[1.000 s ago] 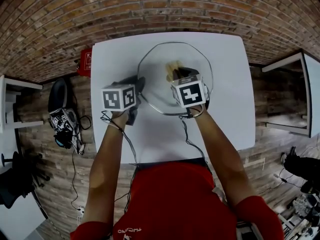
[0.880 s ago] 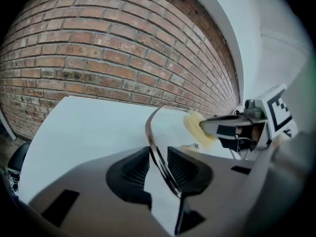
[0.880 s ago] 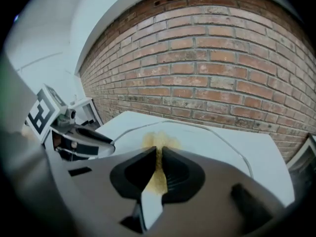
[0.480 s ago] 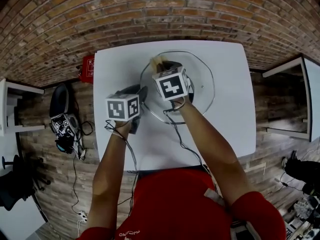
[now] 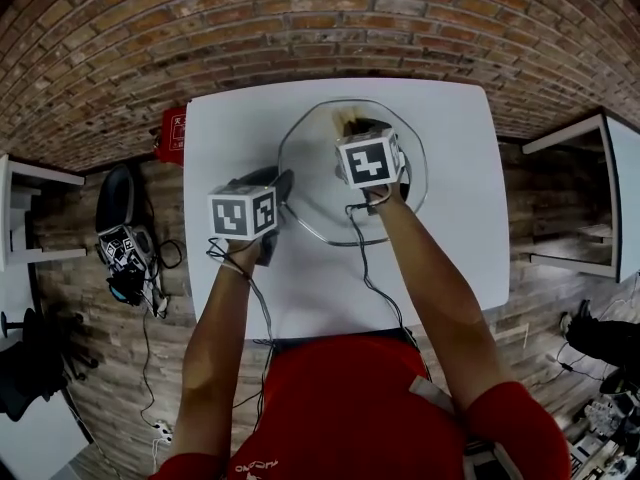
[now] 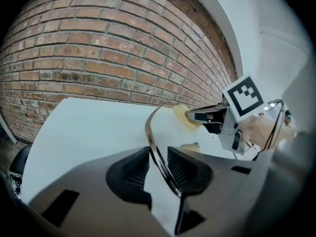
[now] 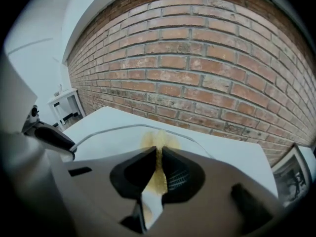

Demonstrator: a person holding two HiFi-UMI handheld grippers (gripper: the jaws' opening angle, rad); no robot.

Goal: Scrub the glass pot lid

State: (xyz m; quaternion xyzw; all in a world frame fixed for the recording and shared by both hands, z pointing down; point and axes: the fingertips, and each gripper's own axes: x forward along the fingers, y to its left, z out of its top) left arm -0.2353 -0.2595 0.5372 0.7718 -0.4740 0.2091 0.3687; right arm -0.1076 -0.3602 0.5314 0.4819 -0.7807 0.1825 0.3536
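The glass pot lid (image 5: 315, 183) with its metal rim lies on the white table (image 5: 450, 238). My left gripper (image 5: 280, 190) is at the lid's left edge. In the left gripper view the rim (image 6: 154, 147) runs between the jaws, and my left gripper (image 6: 159, 167) is shut on it. My right gripper (image 5: 352, 134) is over the far part of the lid, shut on a yellow sponge (image 5: 346, 120). The sponge (image 7: 159, 139) sticks out past my right gripper (image 7: 159, 164) and presses on the glass (image 7: 121, 144). The left gripper view shows the sponge (image 6: 181, 116) on the lid too.
A brick wall (image 5: 300, 18) stands behind the table. A red object (image 5: 172, 128) sits by the table's left edge, and a black bag with gear (image 5: 125, 238) is on the floor. White furniture (image 5: 600, 188) stands at the right.
My right gripper swept the sponge left across the lid, then back right toward its far side. My left gripper kept its hold on the rim.
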